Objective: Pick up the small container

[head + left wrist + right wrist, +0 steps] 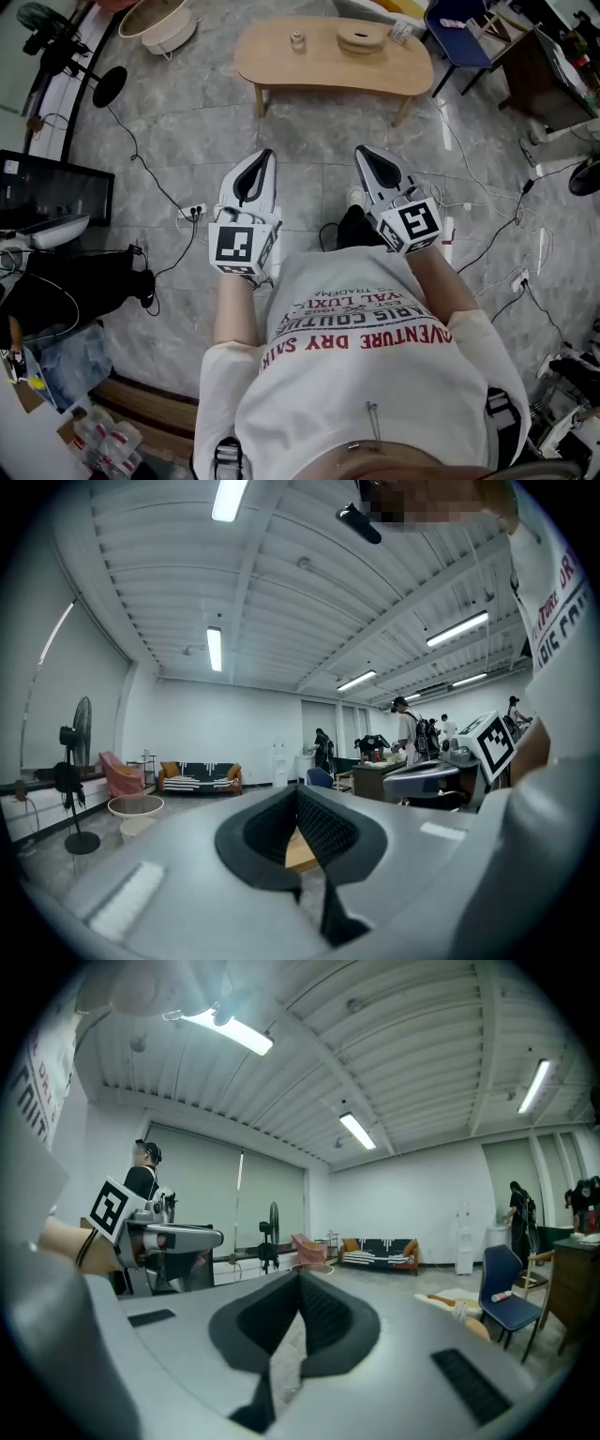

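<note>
The small container (298, 40) stands on the far table (281, 67), well ahead of both grippers. I judge my left gripper (266, 157) slightly nearer. It and the right gripper (362, 153) are pressed together, empty.

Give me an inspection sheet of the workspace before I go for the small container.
Surface: low wooden table, ahead of both grippers.
Job's things: small container stands upright on the table, left of a round wooden disc; untouched.
Clutter: the disc, and a pale cup-like item at the table's right end.
Grippers: left hand-held gripper and right hand-held gripper both shut, empty, held side by side over the floor.
Cables: cables cross the floor on both sides; power strip at left.
Surroundings: blue chair beyond the table, fan far left.
</note>
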Action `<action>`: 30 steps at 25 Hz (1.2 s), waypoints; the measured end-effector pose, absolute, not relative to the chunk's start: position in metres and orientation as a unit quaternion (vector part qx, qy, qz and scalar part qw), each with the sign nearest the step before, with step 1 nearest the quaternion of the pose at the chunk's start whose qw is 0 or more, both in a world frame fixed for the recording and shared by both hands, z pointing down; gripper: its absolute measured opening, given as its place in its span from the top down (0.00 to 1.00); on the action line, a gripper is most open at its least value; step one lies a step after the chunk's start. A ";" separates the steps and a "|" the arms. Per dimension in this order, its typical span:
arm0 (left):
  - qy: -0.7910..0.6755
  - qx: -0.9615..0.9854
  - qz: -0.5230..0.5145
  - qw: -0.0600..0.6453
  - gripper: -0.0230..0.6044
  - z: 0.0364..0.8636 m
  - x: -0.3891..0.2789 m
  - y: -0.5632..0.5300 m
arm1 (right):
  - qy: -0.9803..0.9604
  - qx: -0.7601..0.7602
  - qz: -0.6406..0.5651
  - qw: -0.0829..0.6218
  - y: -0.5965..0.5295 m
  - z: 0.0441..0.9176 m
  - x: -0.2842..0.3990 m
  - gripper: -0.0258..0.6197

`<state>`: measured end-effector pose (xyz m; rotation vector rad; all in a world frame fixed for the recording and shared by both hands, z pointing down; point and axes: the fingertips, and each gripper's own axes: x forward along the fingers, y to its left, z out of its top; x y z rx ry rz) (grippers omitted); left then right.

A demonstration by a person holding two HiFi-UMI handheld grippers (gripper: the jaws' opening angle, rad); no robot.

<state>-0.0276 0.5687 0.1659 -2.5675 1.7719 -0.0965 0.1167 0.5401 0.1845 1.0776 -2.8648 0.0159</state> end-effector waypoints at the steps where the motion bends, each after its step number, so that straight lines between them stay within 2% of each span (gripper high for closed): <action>1: 0.571 -0.820 -0.030 0.006 0.95 0.167 -0.029 0.563 | -0.936 0.349 0.005 0.042 0.534 0.186 0.117 0.95; 6: 0.566 -0.824 -0.018 -0.006 0.92 0.176 -0.029 0.516 | -0.940 0.340 0.006 0.035 0.477 0.192 0.114 0.95; 9: 0.563 -0.826 -0.042 -0.009 0.54 0.187 -0.025 0.477 | -0.945 0.324 0.012 0.032 0.435 0.195 0.107 0.95; 17: 0.575 -0.816 -0.059 -0.017 0.48 0.191 0.000 0.353 | -0.956 0.291 0.002 0.038 0.305 0.186 0.120 0.95; 30: 0.616 -0.783 -0.058 -0.065 0.46 0.222 0.003 0.181 | -0.957 0.279 0.036 0.065 0.131 0.219 0.141 0.95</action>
